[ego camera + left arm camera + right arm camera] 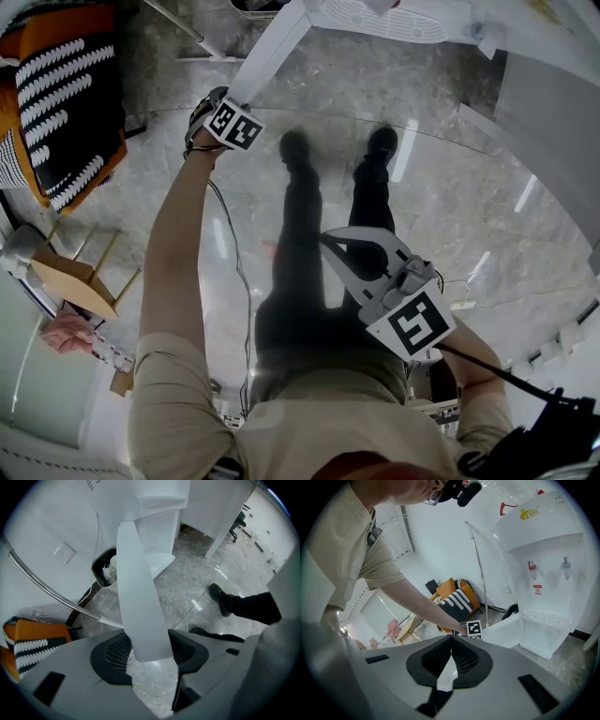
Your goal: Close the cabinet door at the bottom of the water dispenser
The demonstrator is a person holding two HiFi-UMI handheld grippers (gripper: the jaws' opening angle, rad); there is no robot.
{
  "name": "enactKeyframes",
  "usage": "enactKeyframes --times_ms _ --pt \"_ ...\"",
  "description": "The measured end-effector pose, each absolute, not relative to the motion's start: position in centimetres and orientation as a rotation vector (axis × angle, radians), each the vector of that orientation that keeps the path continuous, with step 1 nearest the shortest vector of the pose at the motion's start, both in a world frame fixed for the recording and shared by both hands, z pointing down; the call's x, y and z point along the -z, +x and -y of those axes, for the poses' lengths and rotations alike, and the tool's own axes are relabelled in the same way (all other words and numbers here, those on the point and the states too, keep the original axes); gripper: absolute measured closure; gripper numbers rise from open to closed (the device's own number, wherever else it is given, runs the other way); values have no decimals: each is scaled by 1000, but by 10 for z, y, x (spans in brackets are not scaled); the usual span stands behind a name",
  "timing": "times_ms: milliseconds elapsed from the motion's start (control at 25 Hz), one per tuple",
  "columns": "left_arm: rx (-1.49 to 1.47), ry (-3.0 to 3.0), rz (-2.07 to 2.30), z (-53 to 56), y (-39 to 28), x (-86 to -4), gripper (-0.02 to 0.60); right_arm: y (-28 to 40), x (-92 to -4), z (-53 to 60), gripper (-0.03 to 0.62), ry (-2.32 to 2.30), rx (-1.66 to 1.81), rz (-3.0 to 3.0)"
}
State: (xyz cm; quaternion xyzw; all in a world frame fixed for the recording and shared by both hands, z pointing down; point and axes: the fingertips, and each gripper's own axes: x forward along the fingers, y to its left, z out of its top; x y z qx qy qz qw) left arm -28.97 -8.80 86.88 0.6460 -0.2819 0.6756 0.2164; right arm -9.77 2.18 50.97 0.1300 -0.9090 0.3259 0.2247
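Observation:
The white water dispenser stands by the wall, and its bottom cabinet door swings out over the marble floor. My left gripper points straight down onto the door's free edge. The white panel fills the gap between its dark pads, so it is shut on that edge. In the head view the same gripper sits at the door, top left. My right gripper hangs in front of the person's waist, away from the dispenser. Its tips meet and hold nothing.
An orange seat with a black-and-white cushion stands left of the door. A bent metal tube and a black bin are beside the dispenser. The person's own legs and shoes stand on the floor. Light wooden furniture is at lower left.

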Motion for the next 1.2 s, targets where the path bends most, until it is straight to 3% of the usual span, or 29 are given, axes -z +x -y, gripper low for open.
enactKeyframes --times_ms 1200 --pt "-1883 1815 641 48 -240 -871 342 -67 -513 -28 577 443 -918 2527"
